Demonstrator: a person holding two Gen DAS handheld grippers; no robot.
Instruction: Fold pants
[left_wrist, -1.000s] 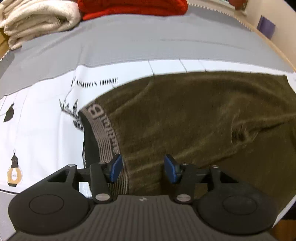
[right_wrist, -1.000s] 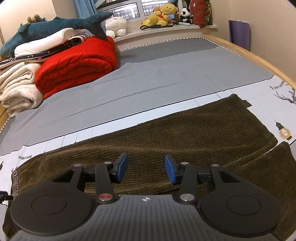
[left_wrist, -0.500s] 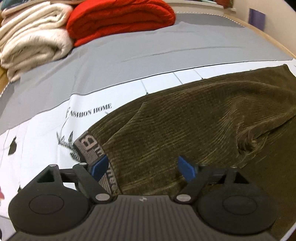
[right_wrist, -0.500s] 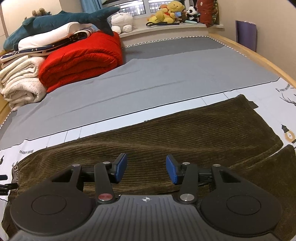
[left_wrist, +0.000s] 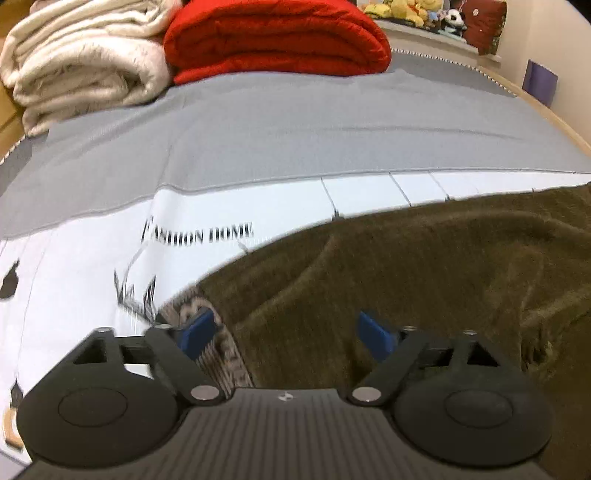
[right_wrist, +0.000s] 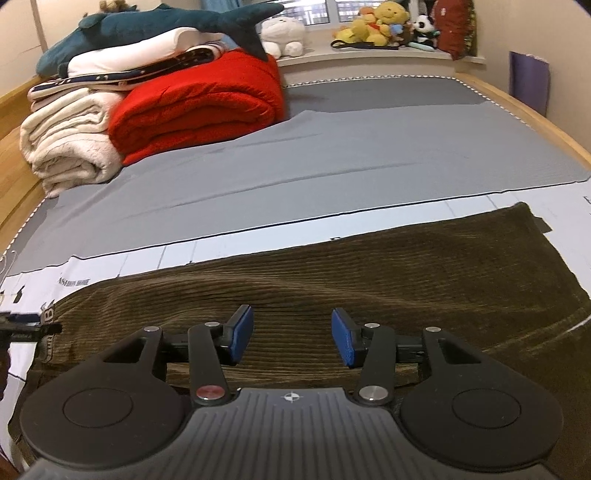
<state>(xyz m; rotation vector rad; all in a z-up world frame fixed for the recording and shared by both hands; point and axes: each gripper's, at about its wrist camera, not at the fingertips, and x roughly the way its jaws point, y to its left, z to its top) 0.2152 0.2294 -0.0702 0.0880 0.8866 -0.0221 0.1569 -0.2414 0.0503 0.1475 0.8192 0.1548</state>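
Note:
Dark olive corduroy pants (right_wrist: 369, 288) lie flat across the white printed sheet (left_wrist: 92, 280), waistband to the left. In the left wrist view the pants (left_wrist: 424, 273) fill the lower right, and their patterned waistband (left_wrist: 225, 343) runs under my left finger. My left gripper (left_wrist: 288, 332) is wide open, low over the waistband end, holding nothing. My right gripper (right_wrist: 291, 338) is open over the middle of the pants, empty. The left gripper's tip (right_wrist: 22, 325) shows at the far left of the right wrist view.
A red folded blanket (right_wrist: 199, 107) and a cream folded blanket (right_wrist: 70, 144) are stacked at the back left, with a blue shark plush (right_wrist: 155, 29) on top. Grey sheet (right_wrist: 332, 155) covers the far bed. Plush toys (right_wrist: 384, 22) sit on the window ledge. A wooden bed edge (right_wrist: 535, 122) runs along the right.
My left gripper has opened wider and swung so the camera looks further up the bed, staying over the waistband. The right gripper stayed open and barely moved.

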